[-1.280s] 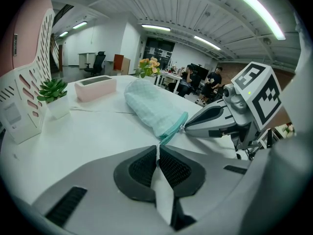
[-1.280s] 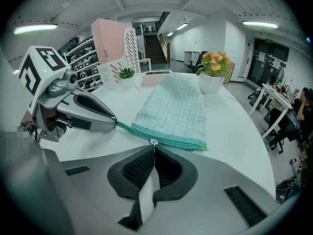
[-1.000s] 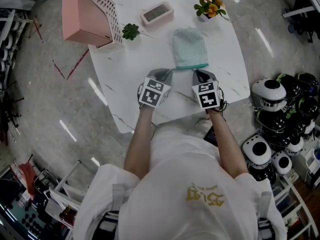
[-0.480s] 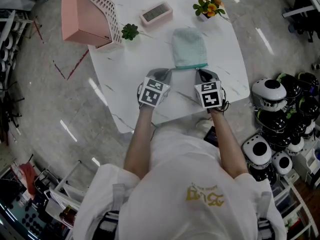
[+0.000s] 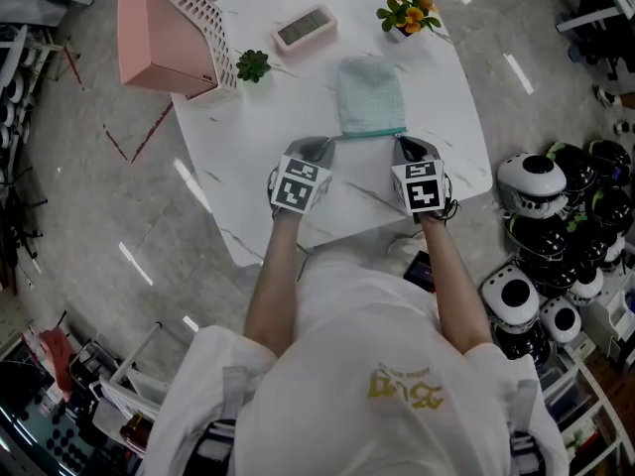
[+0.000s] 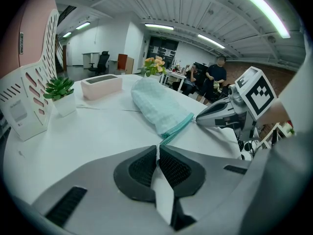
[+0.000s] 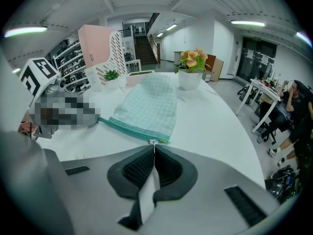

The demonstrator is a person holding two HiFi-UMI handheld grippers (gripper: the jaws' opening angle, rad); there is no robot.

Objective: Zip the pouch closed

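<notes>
**Both claws clamped on the pouch's zip line**

Containers first. In the upper left of the head view, a pink rack (image 5: 164, 28) with a white slotted side stands on the corner of the white table (image 5: 248, 167). Its inside does not show. Just right of it, a small white pot (image 6: 66, 104) holds a green succulent (image 5: 253, 64). At top centre a low pink box (image 5: 306, 28) lies flat, with a grey panel on its upper face. Right of that, a second white pot (image 7: 190, 80) carries orange and pink flowers (image 5: 405, 8).

Now the pouch (image 5: 369, 95). It lies flat in the middle of the table, a pale mint fabric with a fine check, rounded at the far end. A darker teal zip band (image 7: 129, 126) runs straight across its near edge. Whether anything is inside, I cannot tell.

And the claws. The left gripper (image 6: 158, 148) is clenched on the end of the teal band at the pouch's lower-left corner in the head view, with the band running right in between its pads. The right gripper (image 7: 154, 146) is pinched tight on the small metal zip pull (image 7: 153, 142), which sits at the pouch's lower-right corner. Both grippers are at the near edge, marker cubes facing up, and the band lies straight between them.
</notes>
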